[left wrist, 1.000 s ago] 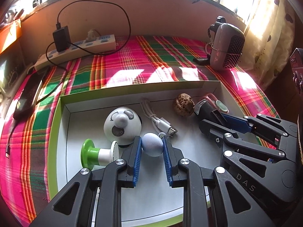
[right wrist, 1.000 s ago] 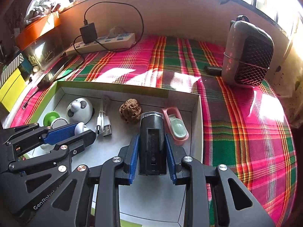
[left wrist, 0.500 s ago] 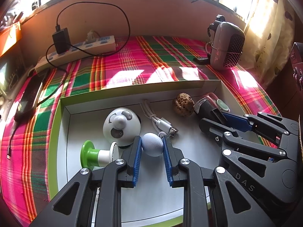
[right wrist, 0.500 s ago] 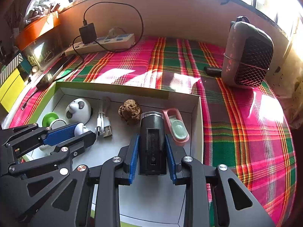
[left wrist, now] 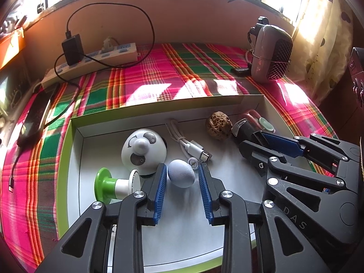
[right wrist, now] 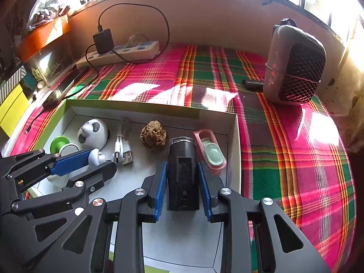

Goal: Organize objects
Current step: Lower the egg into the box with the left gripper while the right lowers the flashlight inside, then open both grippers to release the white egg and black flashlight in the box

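A green-rimmed white box (left wrist: 75,141) lies on the plaid cloth. My left gripper (left wrist: 182,170) stands open around a pale blue egg (left wrist: 181,176) resting on the box floor; there is a gap at the right pad. My right gripper (right wrist: 182,168) straddles a black device (right wrist: 183,173) lying on the box floor, its pads slightly apart from it. In the box also lie a panda-faced white gadget (left wrist: 143,151), a green and white spool (left wrist: 111,185), a white USB cable (left wrist: 191,147), a brown walnut (left wrist: 218,125) and a pink case (right wrist: 210,151).
A white power strip (left wrist: 95,61) with a black charger (left wrist: 72,49) and cord lies at the back left. A small mesh-fronted heater (left wrist: 271,53) stands at the back right. A dark phone (left wrist: 34,118) lies at the left edge of the cloth.
My left gripper's jaws have opened and let go of the blue egg, which rests on the box floor. My right gripper's pads have eased off the black device slightly.
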### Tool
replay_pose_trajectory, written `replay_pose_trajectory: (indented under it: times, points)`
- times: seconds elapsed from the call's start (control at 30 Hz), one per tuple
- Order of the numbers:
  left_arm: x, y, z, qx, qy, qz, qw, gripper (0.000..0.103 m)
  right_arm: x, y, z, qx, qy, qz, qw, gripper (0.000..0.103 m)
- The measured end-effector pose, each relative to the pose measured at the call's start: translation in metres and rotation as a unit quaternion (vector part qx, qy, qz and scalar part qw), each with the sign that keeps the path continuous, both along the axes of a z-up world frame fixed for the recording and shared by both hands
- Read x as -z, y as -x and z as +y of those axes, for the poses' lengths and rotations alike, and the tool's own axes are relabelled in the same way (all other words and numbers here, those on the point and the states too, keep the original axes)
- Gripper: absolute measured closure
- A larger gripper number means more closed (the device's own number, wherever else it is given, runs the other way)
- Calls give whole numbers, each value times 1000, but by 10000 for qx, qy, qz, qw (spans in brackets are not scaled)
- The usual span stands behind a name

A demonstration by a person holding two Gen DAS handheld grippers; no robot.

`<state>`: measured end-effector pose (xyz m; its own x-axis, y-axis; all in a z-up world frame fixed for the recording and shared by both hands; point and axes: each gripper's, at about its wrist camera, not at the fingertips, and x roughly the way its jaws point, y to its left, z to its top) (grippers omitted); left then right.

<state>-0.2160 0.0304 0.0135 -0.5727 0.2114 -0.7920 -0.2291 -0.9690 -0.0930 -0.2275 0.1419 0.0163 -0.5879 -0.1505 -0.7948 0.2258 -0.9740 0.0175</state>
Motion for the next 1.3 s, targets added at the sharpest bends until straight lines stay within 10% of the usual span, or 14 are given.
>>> replay_pose_trajectory:
  times: [1.3]
  points:
    - [-28, -57, -13, -111, 53, 365, 9993, 72, -32, -55, 5, 213, 264, 383, 9987, 68]
